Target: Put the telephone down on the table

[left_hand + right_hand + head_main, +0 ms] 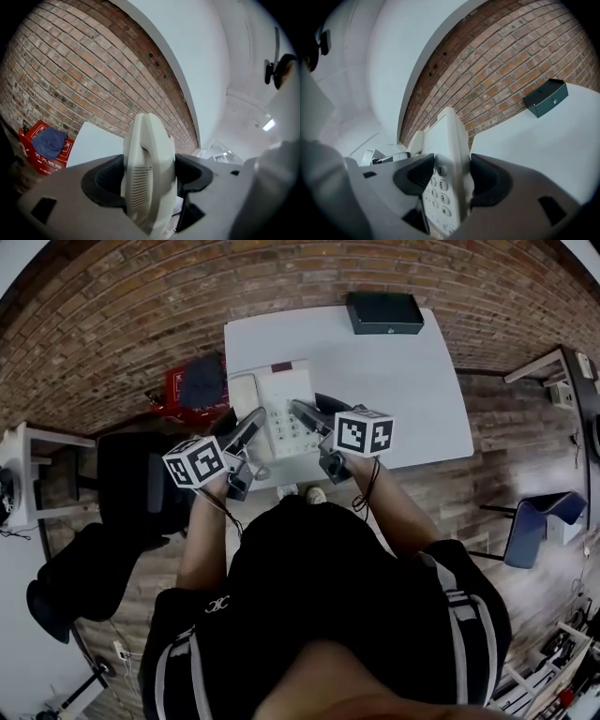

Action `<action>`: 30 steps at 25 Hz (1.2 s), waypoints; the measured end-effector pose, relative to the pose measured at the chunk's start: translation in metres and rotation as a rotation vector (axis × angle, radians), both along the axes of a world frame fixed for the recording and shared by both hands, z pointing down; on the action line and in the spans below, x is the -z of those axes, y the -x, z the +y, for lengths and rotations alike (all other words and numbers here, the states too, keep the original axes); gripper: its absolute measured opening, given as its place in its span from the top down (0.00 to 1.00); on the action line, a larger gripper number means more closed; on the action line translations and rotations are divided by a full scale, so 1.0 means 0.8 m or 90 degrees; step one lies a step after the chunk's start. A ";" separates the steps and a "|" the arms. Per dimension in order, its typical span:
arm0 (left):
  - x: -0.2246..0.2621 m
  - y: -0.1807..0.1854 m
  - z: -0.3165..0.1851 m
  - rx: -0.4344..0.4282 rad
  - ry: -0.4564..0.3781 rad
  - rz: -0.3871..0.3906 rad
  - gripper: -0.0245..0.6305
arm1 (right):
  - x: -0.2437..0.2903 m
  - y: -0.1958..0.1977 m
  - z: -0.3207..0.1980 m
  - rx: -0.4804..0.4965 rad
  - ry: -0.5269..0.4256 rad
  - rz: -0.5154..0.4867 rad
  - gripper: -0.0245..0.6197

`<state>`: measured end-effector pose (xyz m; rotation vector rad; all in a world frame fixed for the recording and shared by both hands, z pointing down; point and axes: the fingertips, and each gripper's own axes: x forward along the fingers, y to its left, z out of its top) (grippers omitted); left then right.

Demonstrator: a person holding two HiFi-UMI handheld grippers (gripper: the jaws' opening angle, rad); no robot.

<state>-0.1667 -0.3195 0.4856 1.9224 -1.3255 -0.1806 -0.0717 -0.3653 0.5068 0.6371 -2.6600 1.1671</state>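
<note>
Tightly pinched: telephone (281, 395), handset side in left gripper (253, 420), keypad side in right gripper (300, 412).

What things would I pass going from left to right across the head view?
small white side table → red box → telephone → dark box → blue chair

Reaches forward with elbows bent, left forearm (202, 540) and right forearm (398, 512) angling toward each other. Grips the handset side of the telephone (286, 409) with the left gripper (251, 423), jaws tight against it. Grips the keypad side with the right gripper (305, 413), jaws likewise closed on it
</note>
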 end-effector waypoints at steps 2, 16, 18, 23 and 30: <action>-0.017 0.009 -0.010 -0.006 0.016 0.009 0.45 | -0.013 0.007 -0.010 -0.008 0.007 0.015 0.63; -0.124 0.042 -0.091 -0.050 0.126 0.073 0.45 | -0.110 0.041 -0.086 -0.027 0.056 0.088 0.63; -0.141 0.041 -0.100 -0.051 0.141 0.080 0.45 | -0.126 0.040 -0.096 -0.029 0.068 0.100 0.63; -0.173 0.049 -0.124 -0.055 0.172 0.090 0.46 | -0.162 0.044 -0.112 -0.053 0.118 0.108 0.63; -0.209 0.049 -0.148 -0.070 0.209 0.085 0.46 | -0.198 0.044 -0.135 -0.062 0.150 0.113 0.63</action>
